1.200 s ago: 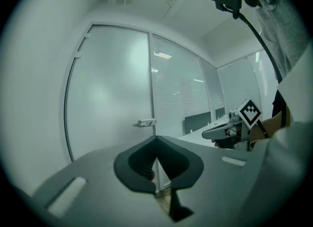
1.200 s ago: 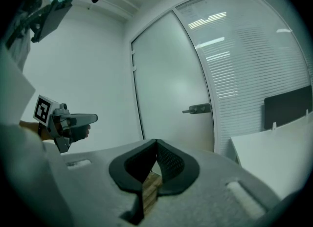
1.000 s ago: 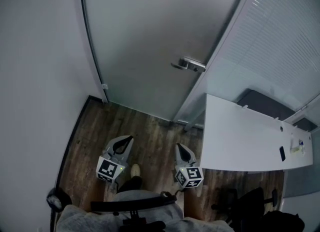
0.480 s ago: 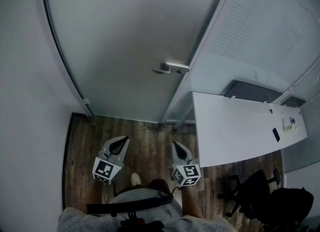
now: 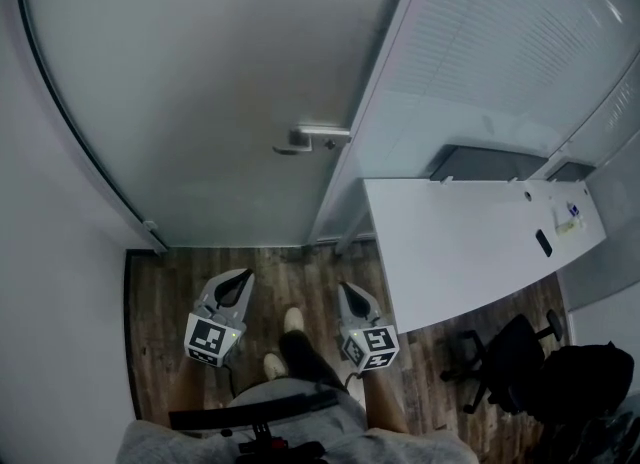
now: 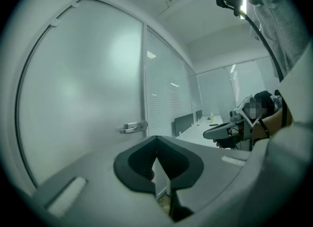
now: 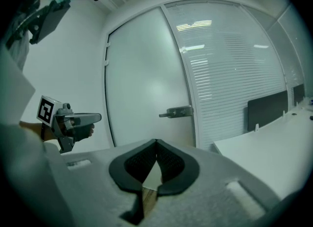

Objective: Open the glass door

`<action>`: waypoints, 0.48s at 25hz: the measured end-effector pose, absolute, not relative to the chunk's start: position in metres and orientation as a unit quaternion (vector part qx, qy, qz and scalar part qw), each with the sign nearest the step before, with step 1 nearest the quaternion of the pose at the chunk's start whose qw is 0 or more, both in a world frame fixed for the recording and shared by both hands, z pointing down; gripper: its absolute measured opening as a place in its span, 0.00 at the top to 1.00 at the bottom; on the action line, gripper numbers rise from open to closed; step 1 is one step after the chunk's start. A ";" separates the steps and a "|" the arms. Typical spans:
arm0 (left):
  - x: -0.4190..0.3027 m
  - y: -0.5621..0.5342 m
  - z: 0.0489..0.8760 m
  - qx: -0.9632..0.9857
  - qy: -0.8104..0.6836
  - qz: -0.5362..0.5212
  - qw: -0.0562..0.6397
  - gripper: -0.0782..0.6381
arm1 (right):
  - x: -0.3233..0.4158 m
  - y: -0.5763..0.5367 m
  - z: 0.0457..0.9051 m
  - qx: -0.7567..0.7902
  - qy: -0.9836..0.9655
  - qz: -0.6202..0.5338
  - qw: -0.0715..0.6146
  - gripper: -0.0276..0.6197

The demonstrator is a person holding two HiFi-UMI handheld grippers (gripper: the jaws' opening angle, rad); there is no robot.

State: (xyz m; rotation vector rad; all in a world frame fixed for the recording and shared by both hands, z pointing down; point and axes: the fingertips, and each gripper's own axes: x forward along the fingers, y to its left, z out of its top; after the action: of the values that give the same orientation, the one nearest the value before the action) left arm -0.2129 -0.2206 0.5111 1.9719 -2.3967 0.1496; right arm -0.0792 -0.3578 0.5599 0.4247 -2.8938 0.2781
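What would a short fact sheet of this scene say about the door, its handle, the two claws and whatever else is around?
Door: glass door, frosted, looks closed
Handle: lever handle at the door's right edge, nothing touching it
Left: left claw shut, empty, apart from the door
Right: right claw shut, empty, apart from the door
Furniture: white desk right of the door, black chair beside it
Floor: dark wood planks

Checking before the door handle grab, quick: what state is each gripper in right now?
Left gripper: closed, jaws together, holding nothing.
Right gripper: closed, jaws together, holding nothing.
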 end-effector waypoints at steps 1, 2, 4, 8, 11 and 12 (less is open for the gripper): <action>-0.217 -0.227 0.511 0.637 -0.769 0.050 0.015 0.88 | -0.083 -0.364 0.560 0.147 -0.979 0.095 0.101 0.95; -0.222 -0.234 0.510 0.638 -0.768 0.052 0.013 0.88 | -0.087 -0.369 0.561 0.148 -0.979 0.096 0.100 0.95; -0.230 -0.246 0.509 0.641 -0.765 0.055 0.012 0.88 | -0.095 -0.380 0.561 0.151 -0.979 0.096 0.099 0.95; -0.249 -0.273 0.510 0.645 -0.761 0.067 0.013 0.88 | -0.113 -0.406 0.560 0.157 -0.978 0.095 0.096 0.95; -0.264 -0.294 0.508 0.648 -0.757 0.081 0.008 0.88 | -0.126 -0.425 0.558 0.163 -0.977 0.097 0.093 0.95; -0.268 -0.301 0.507 0.649 -0.756 0.085 0.006 0.88 | -0.129 -0.431 0.558 0.164 -0.977 0.097 0.093 0.95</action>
State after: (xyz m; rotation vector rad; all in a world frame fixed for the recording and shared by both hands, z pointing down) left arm -0.2681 -0.3011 0.5071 2.0301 -2.3676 0.2645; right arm -0.1294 -0.4309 0.5585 0.4867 -2.9001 0.2883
